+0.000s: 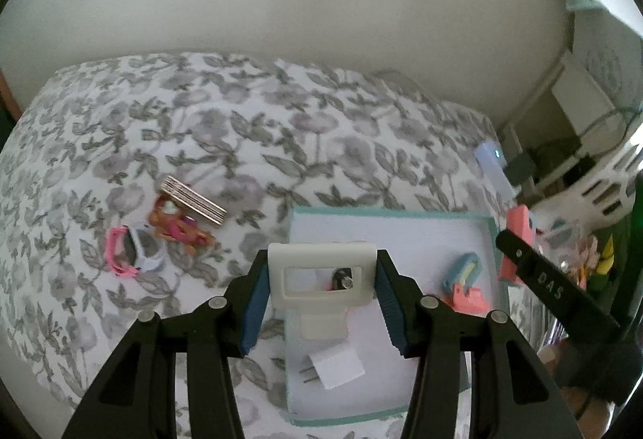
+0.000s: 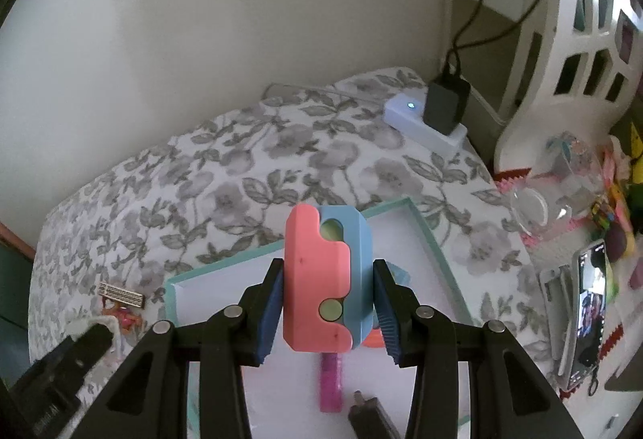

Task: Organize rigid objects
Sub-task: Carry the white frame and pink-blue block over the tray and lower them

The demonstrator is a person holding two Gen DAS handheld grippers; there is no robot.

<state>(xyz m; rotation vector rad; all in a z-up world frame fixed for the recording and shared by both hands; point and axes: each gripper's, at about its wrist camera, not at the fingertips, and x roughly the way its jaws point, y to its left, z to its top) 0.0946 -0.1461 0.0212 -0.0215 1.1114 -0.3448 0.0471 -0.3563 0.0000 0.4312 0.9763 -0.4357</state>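
Left wrist view: left gripper pinching a cream plastic frame between both blue pads, held above the tray
Right wrist view: right gripper clamped on a pink-and-blue block, also over the tray
Risk, frame: thin rim gripped only at its side edges, likely to pivot or slip if tilted during lowering
Risk, block: two-coloured halves possibly separable, liable to shift under side pressure
Risk, crowding: both grippers above one tray, close enough to knock together or land on pieces below
Tray contents: white plug adapter, small blue-and-pink toy, pink stick, dark part at the near edge
Outside tray: striped flat stack, orange-pink toy, pink-and-white toy, all on the floral bedcover, not yet sorted
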